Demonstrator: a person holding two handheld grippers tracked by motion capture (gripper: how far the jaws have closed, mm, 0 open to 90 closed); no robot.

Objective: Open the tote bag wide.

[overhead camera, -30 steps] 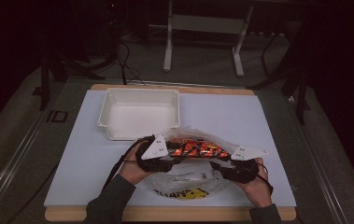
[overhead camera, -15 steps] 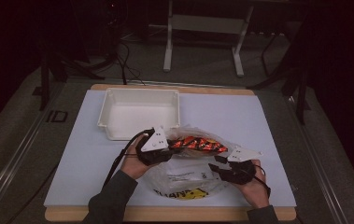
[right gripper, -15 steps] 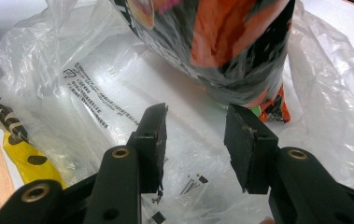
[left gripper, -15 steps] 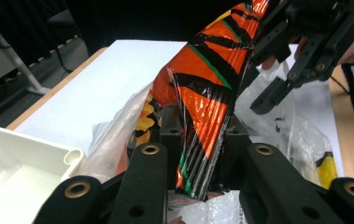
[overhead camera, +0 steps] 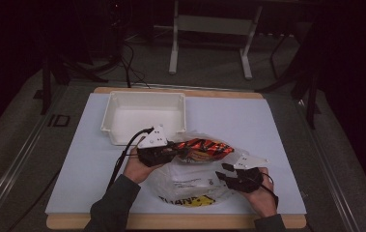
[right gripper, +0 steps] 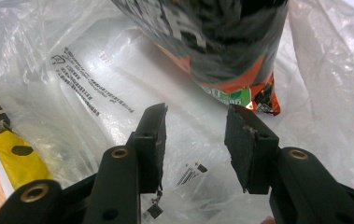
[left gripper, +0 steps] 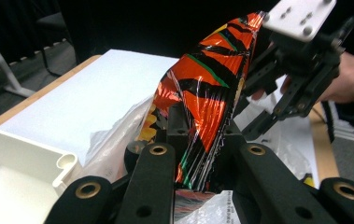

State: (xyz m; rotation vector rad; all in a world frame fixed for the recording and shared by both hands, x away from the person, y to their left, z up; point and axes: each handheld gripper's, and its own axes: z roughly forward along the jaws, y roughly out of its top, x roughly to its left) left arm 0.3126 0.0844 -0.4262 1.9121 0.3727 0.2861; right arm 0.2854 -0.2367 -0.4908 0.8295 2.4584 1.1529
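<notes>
An orange and black foil snack packet (overhead camera: 204, 149) hangs just above a clear plastic bag (overhead camera: 190, 183) with yellow print, lying on the white mat. My left gripper (overhead camera: 176, 152) is shut on the packet's left end; in the left gripper view the packet (left gripper: 207, 93) stands up between the jaws of my left gripper (left gripper: 200, 135). My right gripper (overhead camera: 226, 174) is open, low at the bag's right side. In the right gripper view my right gripper (right gripper: 195, 126) has nothing between its jaws; the bag (right gripper: 86, 88) lies beneath and the packet's bottom end (right gripper: 221, 51) just beyond.
An empty white tray (overhead camera: 144, 99) stands behind the left gripper, its corner (left gripper: 20, 172) close by in the left gripper view. The white mat (overhead camera: 248, 121) covers a wooden table. Dark floor, cables and a stand's legs lie beyond the far edge.
The packet has risen out of the plastic bag in my left gripper. My right gripper has come away from the packet and now sits open, lower and nearer the front edge.
</notes>
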